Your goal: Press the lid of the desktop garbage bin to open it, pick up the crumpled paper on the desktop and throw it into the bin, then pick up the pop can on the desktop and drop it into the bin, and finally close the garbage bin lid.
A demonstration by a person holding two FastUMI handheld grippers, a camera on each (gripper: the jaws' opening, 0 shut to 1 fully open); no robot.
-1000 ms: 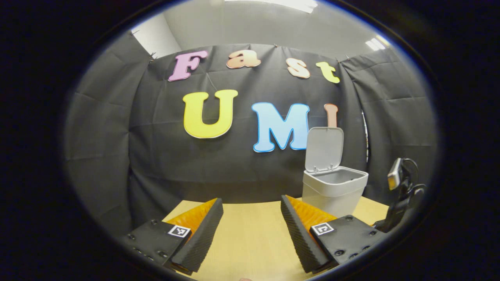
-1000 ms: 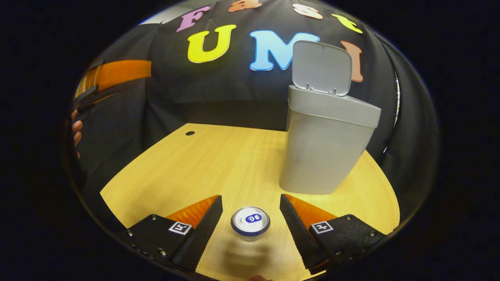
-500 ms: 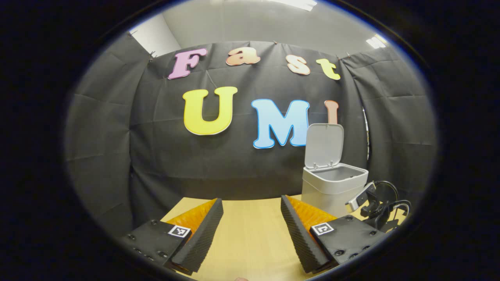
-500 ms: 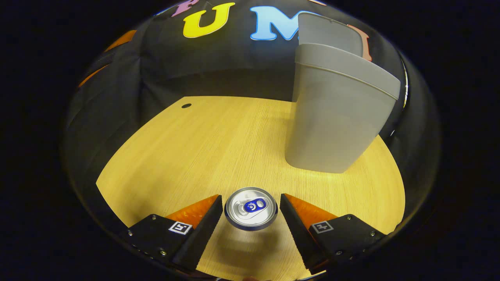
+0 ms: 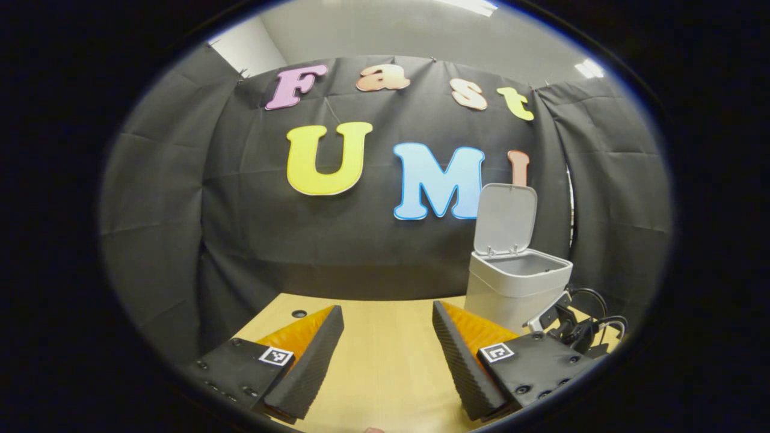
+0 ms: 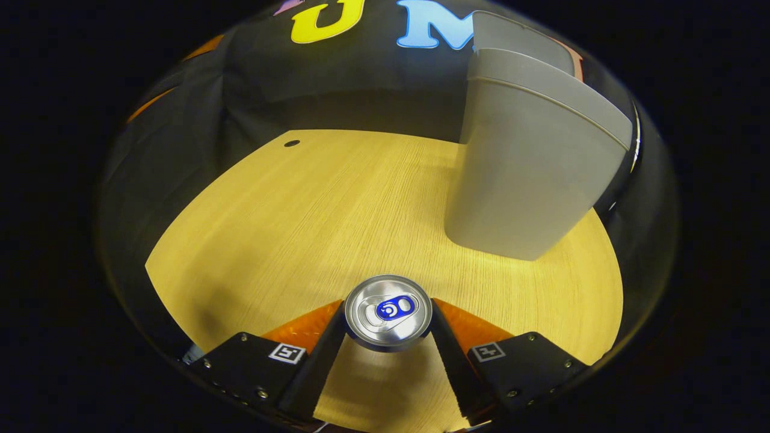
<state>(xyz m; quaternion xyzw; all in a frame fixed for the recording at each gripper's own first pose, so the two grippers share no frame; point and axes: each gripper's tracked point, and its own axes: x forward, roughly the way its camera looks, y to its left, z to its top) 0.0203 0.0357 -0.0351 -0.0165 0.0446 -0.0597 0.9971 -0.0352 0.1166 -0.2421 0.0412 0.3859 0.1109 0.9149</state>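
Here, low in the right gripper view, the right gripper pinches the pop can upright, both fingers against its sides, over the tabletop. The garbage bin stands at upper right, lid raised. At the bottom of the left gripper view, the left gripper is spread, holding nothing, bin at right.

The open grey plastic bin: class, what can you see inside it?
In the left gripper view, the grey plastic bin shows its raised lid and bare inner walls near the rim; its front wall hides anything deeper.
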